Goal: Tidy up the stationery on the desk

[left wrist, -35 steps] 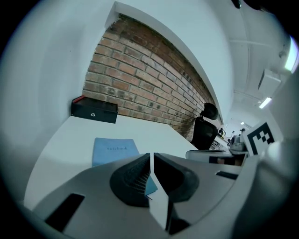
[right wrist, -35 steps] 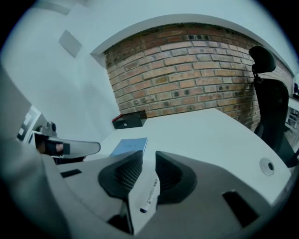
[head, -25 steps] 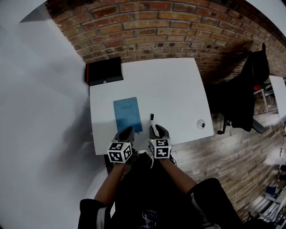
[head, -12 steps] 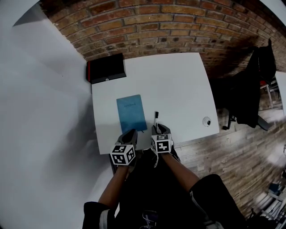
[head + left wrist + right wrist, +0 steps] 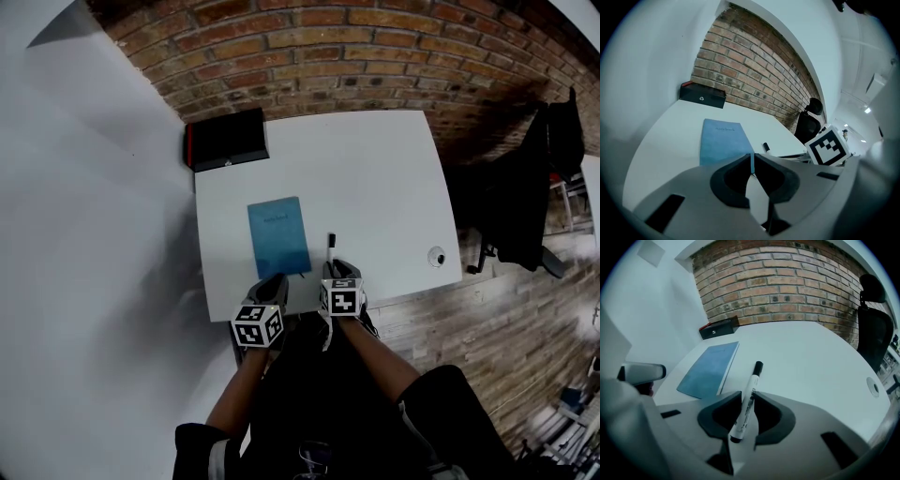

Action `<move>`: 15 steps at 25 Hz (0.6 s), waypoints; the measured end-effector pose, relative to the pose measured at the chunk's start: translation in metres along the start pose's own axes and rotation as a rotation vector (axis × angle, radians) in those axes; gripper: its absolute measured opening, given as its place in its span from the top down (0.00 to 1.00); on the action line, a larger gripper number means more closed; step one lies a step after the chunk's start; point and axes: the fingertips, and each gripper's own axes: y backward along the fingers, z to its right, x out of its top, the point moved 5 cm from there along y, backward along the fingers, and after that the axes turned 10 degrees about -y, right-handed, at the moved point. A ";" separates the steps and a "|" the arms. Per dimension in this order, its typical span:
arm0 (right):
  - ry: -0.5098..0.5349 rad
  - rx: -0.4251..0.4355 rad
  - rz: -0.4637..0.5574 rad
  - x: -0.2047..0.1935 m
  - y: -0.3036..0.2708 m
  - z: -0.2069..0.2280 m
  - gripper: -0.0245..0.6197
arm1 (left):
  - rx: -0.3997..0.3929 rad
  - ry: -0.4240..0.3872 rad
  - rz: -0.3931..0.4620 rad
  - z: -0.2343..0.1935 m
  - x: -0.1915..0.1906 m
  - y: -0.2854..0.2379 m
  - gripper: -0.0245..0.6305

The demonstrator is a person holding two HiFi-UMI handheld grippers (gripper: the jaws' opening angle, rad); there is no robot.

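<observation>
Red-brown brick wall [image 5: 328, 56] fills the top of the head view. Below it, a white desk [image 5: 375, 187] takes up the middle of the frame. A black office chair [image 5: 525, 197] stands at the right edge, clear of the desk. A flat black box [image 5: 227, 139] sits at the desk's upper left corner, against the wall. A blue notebook [image 5: 278, 236] lies closed in the lower left part of the desk, well apart from the box.

At the desk's bottom edge are the two grippers. The left gripper [image 5: 752, 157] is just below the notebook's lower edge; its jaws are together with nothing between them. The right gripper [image 5: 743, 401], lower centre, has its jaws clamped on a white marker [image 5: 750, 397]. The marker's black cap points toward the top of the frame, just right of the notebook's lower right corner. Whether the marker touches the desk cannot be told. A small round grommet [image 5: 436, 256] sits near the desk's lower right corner.
</observation>
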 end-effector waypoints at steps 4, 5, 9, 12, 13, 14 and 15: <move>-0.050 0.014 -0.013 0.000 -0.001 0.001 0.81 | 0.000 0.007 -0.011 -0.001 -0.005 0.000 0.91; -0.060 0.016 -0.016 0.000 -0.001 0.001 0.82 | -0.001 0.009 -0.014 -0.001 -0.006 0.000 0.91; -0.085 0.024 -0.013 0.001 -0.002 -0.001 0.83 | -0.005 0.012 -0.021 -0.003 -0.007 0.000 0.91; -0.111 0.036 -0.002 0.002 -0.001 0.000 0.84 | -0.009 0.011 -0.022 -0.004 -0.007 0.000 0.91; -0.119 0.038 0.000 0.003 -0.001 0.000 0.84 | -0.010 0.011 -0.022 -0.004 -0.006 0.000 0.91; -0.123 0.040 0.003 0.004 -0.001 0.000 0.84 | -0.010 0.011 -0.022 -0.005 -0.006 0.000 0.91; -0.125 0.041 0.006 0.006 -0.001 0.001 0.84 | -0.011 0.011 -0.021 -0.005 -0.005 -0.001 0.91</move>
